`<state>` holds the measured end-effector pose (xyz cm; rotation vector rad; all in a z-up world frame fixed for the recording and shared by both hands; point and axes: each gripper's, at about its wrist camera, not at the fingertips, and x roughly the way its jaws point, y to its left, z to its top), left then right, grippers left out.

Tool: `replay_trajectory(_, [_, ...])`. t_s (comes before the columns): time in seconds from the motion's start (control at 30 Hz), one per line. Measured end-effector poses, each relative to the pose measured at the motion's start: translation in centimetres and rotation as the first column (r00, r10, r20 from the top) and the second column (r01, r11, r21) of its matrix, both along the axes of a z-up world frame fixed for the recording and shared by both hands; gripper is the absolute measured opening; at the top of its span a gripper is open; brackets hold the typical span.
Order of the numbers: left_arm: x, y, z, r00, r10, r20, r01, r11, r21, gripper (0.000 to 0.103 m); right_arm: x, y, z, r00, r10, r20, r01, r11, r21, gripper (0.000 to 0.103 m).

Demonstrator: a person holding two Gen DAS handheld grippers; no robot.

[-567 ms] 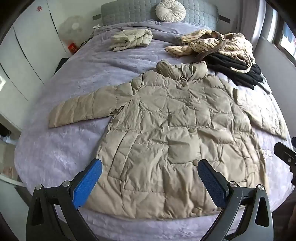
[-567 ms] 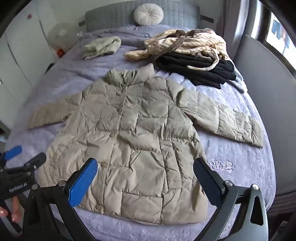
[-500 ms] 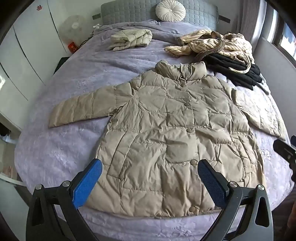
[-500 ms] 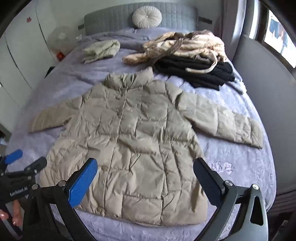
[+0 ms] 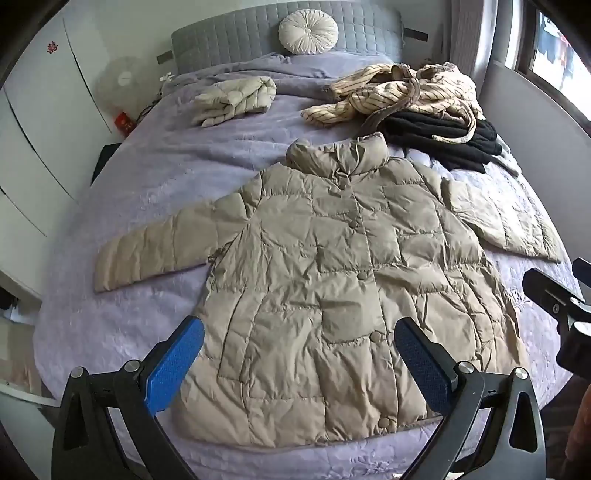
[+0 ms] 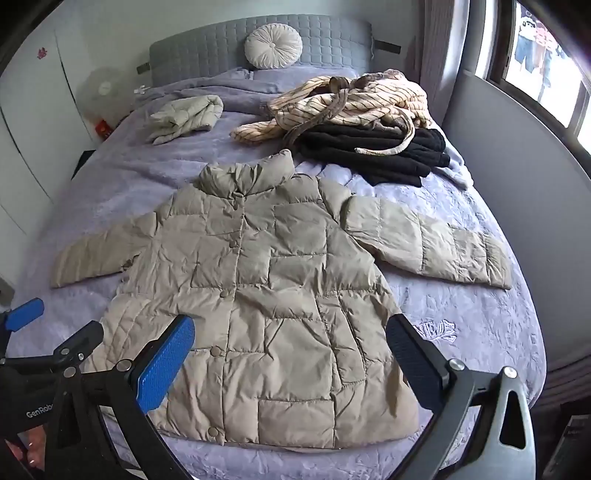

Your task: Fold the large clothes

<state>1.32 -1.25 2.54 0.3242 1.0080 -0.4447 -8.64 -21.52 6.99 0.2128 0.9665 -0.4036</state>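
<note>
A large beige puffer coat (image 5: 332,280) lies flat and buttoned on the lilac bed (image 5: 155,177), collar toward the headboard, both sleeves spread out; it also shows in the right wrist view (image 6: 280,295). My left gripper (image 5: 299,365) is open and empty, held above the coat's hem. My right gripper (image 6: 291,365) is open and empty, also above the hem, to the right of the left one. The right gripper's tip shows at the right edge of the left wrist view (image 5: 554,295). The left gripper shows at the left edge of the right wrist view (image 6: 48,343).
A folded pale puffer jacket (image 5: 236,99) lies at the back left. A striped cream robe (image 5: 402,92) sits on a black garment (image 5: 439,144) at the back right. A round cushion (image 5: 308,31) leans on the grey headboard. White wardrobes stand left, a grey wall right.
Both grippers have drawn back a little toward the foot of the bed. The coat has not moved. Both jaws stay open.
</note>
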Motion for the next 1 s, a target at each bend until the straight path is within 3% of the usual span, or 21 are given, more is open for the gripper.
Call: replay_trajectory(1.0, [-0.2,0.2,1.6,0.999,0.027,0.018,-0.027,1.000,0.005,0.103,0.4,1.0,0.2,1.000,-0.001,-0.011,0.001,1.000,-0.007,0.103])
